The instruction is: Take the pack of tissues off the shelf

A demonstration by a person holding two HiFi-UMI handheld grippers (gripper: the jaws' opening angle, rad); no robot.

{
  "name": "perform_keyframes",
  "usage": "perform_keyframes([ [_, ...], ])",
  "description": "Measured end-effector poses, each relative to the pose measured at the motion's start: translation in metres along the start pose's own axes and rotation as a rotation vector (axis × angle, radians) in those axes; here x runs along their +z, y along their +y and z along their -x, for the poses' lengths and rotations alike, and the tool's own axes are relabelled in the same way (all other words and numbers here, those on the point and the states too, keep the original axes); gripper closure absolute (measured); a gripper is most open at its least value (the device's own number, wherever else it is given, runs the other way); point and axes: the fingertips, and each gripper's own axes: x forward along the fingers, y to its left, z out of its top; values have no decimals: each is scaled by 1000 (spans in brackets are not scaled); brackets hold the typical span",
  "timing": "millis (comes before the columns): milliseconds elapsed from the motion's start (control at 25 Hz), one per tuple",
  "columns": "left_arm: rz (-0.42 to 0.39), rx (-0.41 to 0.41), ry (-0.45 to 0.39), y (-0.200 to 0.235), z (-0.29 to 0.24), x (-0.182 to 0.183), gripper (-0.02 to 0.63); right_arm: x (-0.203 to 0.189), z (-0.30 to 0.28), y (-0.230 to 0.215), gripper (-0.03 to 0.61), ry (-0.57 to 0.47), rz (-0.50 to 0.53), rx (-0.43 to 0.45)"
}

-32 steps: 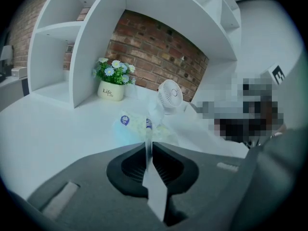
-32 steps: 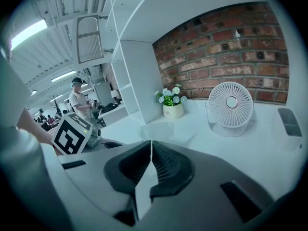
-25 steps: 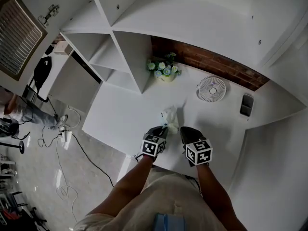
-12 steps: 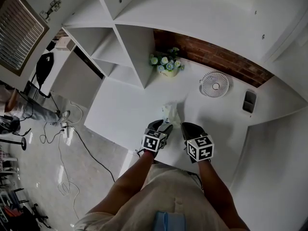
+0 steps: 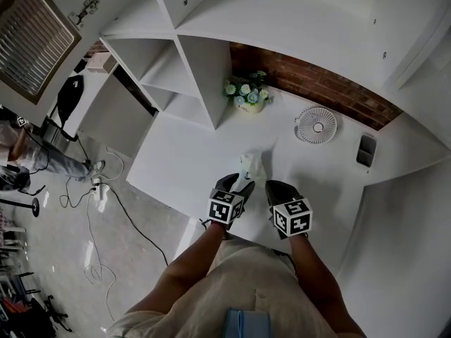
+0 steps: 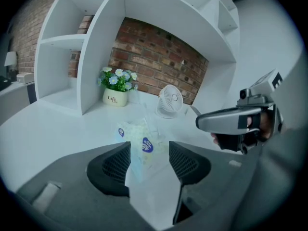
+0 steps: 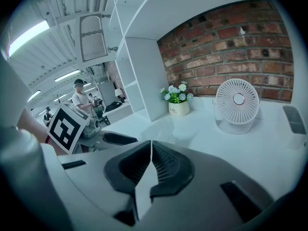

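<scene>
Pack of tissues (image 5: 250, 166): one, on desk (image 5: 176, 162); one fan (image 5: 315, 124); one flowerpot (image 5: 249, 105)

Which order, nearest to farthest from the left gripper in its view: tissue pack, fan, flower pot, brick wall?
1. Tissue pack, between the left gripper's opening jaws.
2. Fan, right, and flower pot, left: too close to call.
3. Brick wall, behind both.

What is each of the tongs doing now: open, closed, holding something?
Left tongs: opening, pack of tissues between them, not gripped.
Right tongs: closed, holding nothing.
</scene>
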Motion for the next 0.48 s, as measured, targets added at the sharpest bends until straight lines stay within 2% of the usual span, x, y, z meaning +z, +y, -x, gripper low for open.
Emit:
perform_keyframes([
  [480, -3, -45, -78, -17, 27, 21, 379, 2, 10, 15, 560, -9, 20, 27],
])
